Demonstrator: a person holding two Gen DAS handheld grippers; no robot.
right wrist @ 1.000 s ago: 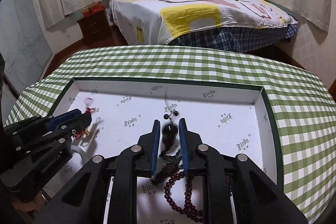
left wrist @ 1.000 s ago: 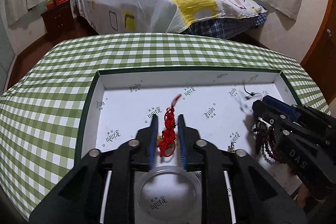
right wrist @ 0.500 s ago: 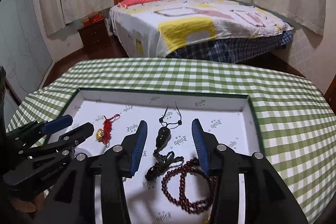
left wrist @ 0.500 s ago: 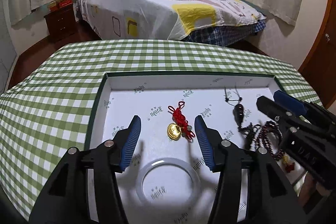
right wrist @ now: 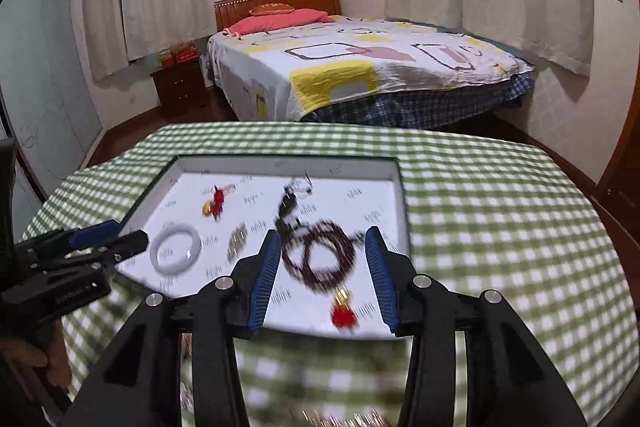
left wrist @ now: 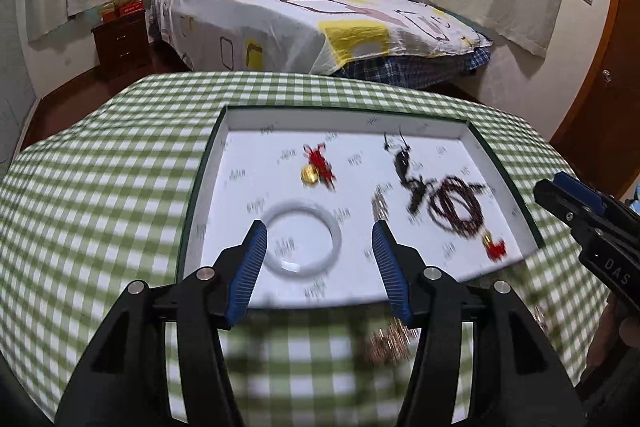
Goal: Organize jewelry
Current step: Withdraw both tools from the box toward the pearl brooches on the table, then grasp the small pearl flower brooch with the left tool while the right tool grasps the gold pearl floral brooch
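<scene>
A shallow white tray (left wrist: 472, 135) (right wrist: 400, 187) lies on the green checked table. In it are a white bangle (left wrist: 303, 242) (right wrist: 176, 254), a red knot charm with a gold coin (left wrist: 316, 169) (right wrist: 214, 205), a black pendant on a cord (left wrist: 402, 163) (right wrist: 288, 203), a dark red bead string (left wrist: 456, 207) (right wrist: 320, 255) with a red tassel (left wrist: 495, 248) (right wrist: 344, 315), and a small silvery chain (right wrist: 237, 245). My left gripper (left wrist: 319, 267) is open and empty, above the tray's near edge. My right gripper (right wrist: 322, 277) is open and empty, above the bead string.
A blurred gold chain (left wrist: 390, 341) lies on the cloth in front of the tray. A bed (right wrist: 360, 67) and a dark nightstand (left wrist: 122, 39) stand beyond the table. A wooden door (left wrist: 600, 99) is at the right.
Both grippers have let go, the left of the red charm and the right of the black pendant. They have opened wide and pulled up and back from the tray.
</scene>
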